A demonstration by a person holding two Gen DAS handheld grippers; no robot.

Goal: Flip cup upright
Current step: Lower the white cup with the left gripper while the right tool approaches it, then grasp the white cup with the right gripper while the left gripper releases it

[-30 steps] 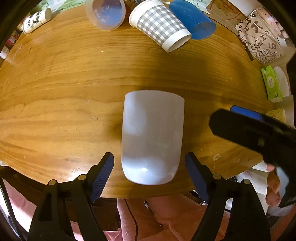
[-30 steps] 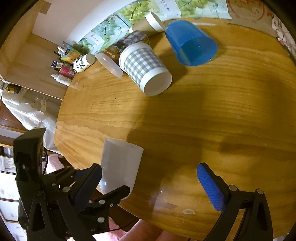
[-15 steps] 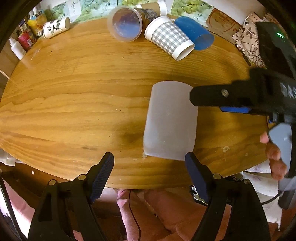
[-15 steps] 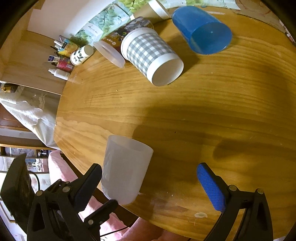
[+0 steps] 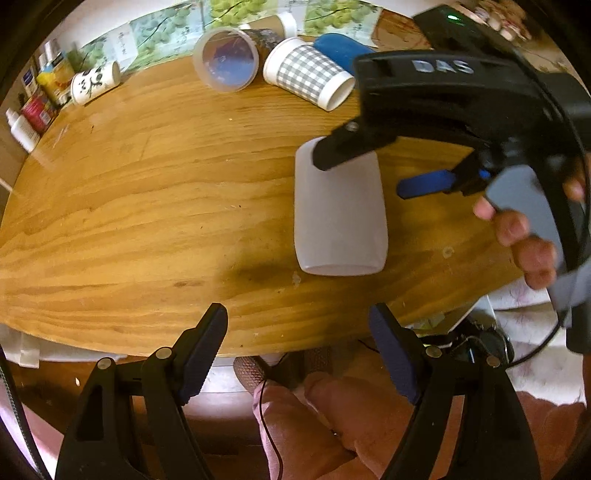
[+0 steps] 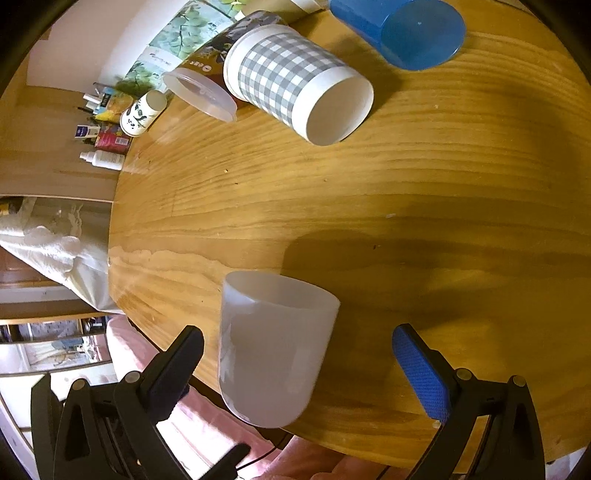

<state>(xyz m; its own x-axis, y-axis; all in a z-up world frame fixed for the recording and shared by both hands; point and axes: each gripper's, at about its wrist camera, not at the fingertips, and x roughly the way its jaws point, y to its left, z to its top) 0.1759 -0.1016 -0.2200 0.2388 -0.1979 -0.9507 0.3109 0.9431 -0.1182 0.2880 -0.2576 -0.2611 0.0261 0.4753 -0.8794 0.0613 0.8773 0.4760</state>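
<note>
The frosted white plastic cup [image 6: 273, 347] stands near the near edge of the round, grained wooden table [image 6: 406, 206], between the spread jaws of the right gripper [image 6: 295, 369], neither finger visibly touching it. The left gripper [image 5: 297, 350] hangs wide apart over the table edge, nearer than the cup. Far off, a checked paper cup [image 6: 295, 92] and smooth blue cup [image 6: 406, 29] lie on their sides.

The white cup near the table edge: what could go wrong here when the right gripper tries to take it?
1. The white cup stands close to the table edge; a push from an open finger could send it off the table.
2. The right gripper has its jaws wide around the cup, which sits nearer the left finger, so closing may shove it sideways.
3. The cup looks smooth and may slip during the flip.
</note>
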